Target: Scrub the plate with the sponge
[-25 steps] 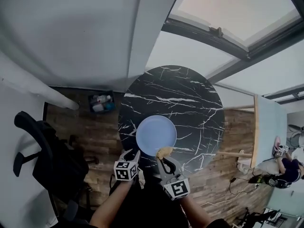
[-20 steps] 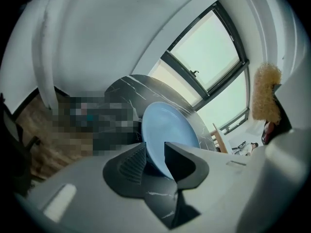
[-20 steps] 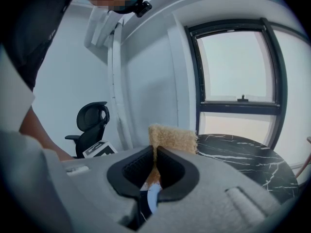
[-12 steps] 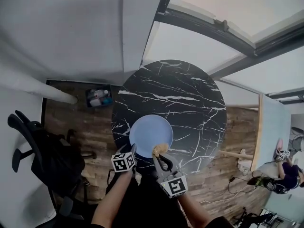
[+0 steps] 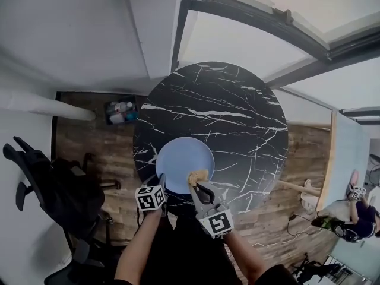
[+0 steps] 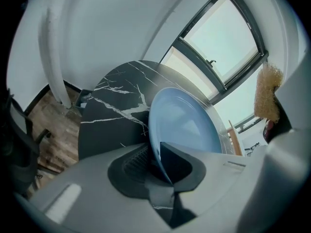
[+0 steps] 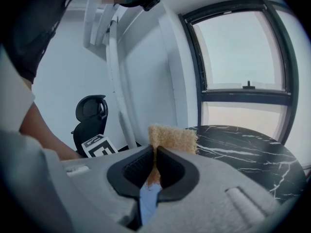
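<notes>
Pinches the near rim of the blue plate with the left gripper; jaws just squeezed in, rim caught between them. Hides that bit of rim in the head view. Keeps the plate low on the black table, at the near edge.

Clamps the yellow sponge tight in the right gripper. Swallows the sponge's bottom part in the jaws, leaving only the top poking out. Holds it over the plate's near right edge; hard to tell if touching.
</notes>
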Demonstrator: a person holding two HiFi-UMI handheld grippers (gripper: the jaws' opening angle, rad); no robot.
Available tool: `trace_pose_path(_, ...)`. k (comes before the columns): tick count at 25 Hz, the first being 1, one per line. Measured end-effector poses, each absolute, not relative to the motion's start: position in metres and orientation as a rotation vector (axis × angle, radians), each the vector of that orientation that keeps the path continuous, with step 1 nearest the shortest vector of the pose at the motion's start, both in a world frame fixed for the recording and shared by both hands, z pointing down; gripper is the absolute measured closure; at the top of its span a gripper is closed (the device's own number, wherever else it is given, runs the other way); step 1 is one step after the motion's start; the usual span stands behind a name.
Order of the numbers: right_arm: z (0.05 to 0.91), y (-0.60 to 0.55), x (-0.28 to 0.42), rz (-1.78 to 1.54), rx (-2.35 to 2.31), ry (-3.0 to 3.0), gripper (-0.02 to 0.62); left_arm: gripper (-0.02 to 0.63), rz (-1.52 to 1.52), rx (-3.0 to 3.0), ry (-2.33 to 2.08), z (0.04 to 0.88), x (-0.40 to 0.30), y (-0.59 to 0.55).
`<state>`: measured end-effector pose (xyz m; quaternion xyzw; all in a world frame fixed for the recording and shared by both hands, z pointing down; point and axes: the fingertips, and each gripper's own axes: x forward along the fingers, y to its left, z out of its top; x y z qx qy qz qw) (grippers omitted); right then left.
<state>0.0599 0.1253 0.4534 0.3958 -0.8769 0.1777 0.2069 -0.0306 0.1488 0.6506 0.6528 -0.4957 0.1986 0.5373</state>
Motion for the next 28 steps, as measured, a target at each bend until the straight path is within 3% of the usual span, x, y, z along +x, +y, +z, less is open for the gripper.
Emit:
trace_pose_path(20, 0.577, 0.149, 0.015, 0.549, 0.707, -2.31, 0.574, 0.58, 0.563, 1.676, -0.965, 0.646, -0.045, 0.172)
trace_pose_path(28, 0.621, 0.168, -0.014, 0.423, 0.445, -2.178, 0.574, 0.581, 0.547, 1.702, -0.892, 0.65, -0.04, 0.172)
